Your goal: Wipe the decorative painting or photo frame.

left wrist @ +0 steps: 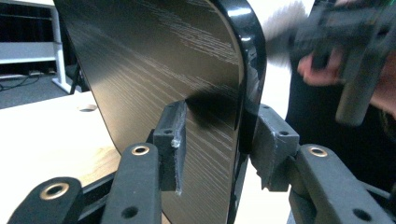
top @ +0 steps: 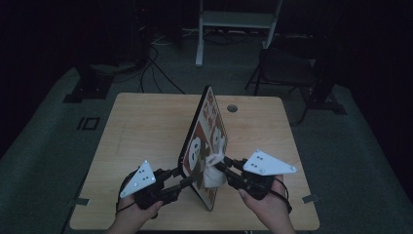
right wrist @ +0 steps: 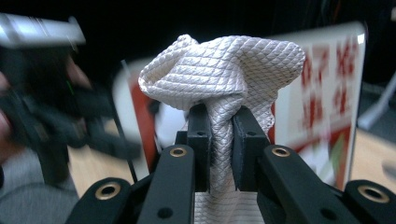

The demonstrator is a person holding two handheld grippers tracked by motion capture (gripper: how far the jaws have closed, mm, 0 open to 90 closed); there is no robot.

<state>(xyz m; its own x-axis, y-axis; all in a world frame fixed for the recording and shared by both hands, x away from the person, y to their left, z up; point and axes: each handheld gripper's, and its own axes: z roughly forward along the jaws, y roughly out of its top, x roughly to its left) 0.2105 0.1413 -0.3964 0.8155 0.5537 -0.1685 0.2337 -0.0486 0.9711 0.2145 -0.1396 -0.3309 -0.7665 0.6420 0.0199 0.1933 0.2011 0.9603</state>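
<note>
A flat tray [top: 202, 131] with a black back and a red and white printed face stands on its edge on the wooden table [top: 141, 126]. My left gripper [top: 184, 176] clamps the tray's near rim; in the left gripper view its pads [left wrist: 170, 140] press both sides of the glossy black tray [left wrist: 177, 60]. My right gripper [top: 221, 170] is shut on a bunched white cloth [top: 214, 168] held against the printed face. In the right gripper view the quilted cloth [right wrist: 224, 65] bulges above the jaws [right wrist: 219, 140], with the printed tray [right wrist: 327, 93] behind it.
A round cable hole [top: 232, 108] lies in the table's far right part. Beyond the table stand a dark folding chair [top: 287, 63] and a white frame [top: 234, 19]. Cables run over the dark floor at the far left.
</note>
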